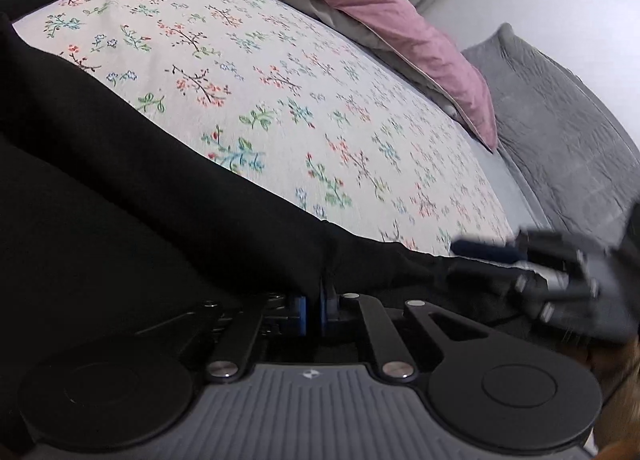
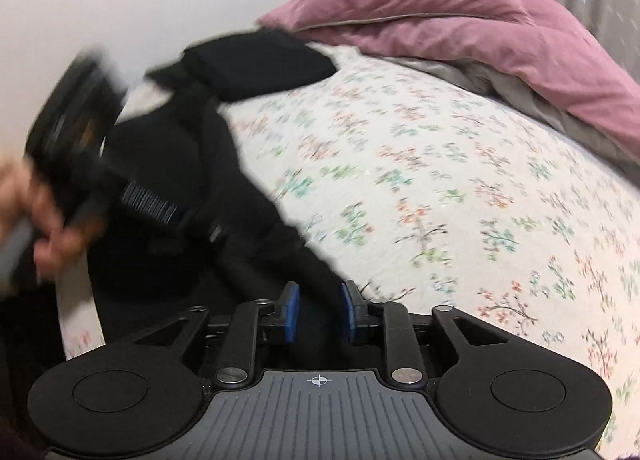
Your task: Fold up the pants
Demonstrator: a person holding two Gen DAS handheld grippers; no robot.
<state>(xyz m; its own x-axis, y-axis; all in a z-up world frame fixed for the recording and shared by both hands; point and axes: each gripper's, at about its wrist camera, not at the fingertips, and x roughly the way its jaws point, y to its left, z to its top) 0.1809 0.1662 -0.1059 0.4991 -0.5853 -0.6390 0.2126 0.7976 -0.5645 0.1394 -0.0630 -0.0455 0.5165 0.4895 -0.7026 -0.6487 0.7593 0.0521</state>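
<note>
My left gripper (image 1: 314, 310) has its blue fingers (image 1: 300, 312) pinched nearly together on a fold of the black pants (image 1: 120, 200), which lie along the near edge of the bed (image 1: 320, 108) on its flowered cover. My right gripper (image 2: 319, 312) has its fingers (image 2: 291, 310) a moderate way apart, with dark cloth of the pants (image 2: 192, 164) between them; I cannot tell whether they touch it. A pink pillow (image 2: 460, 16) sits at the far edge.
</note>
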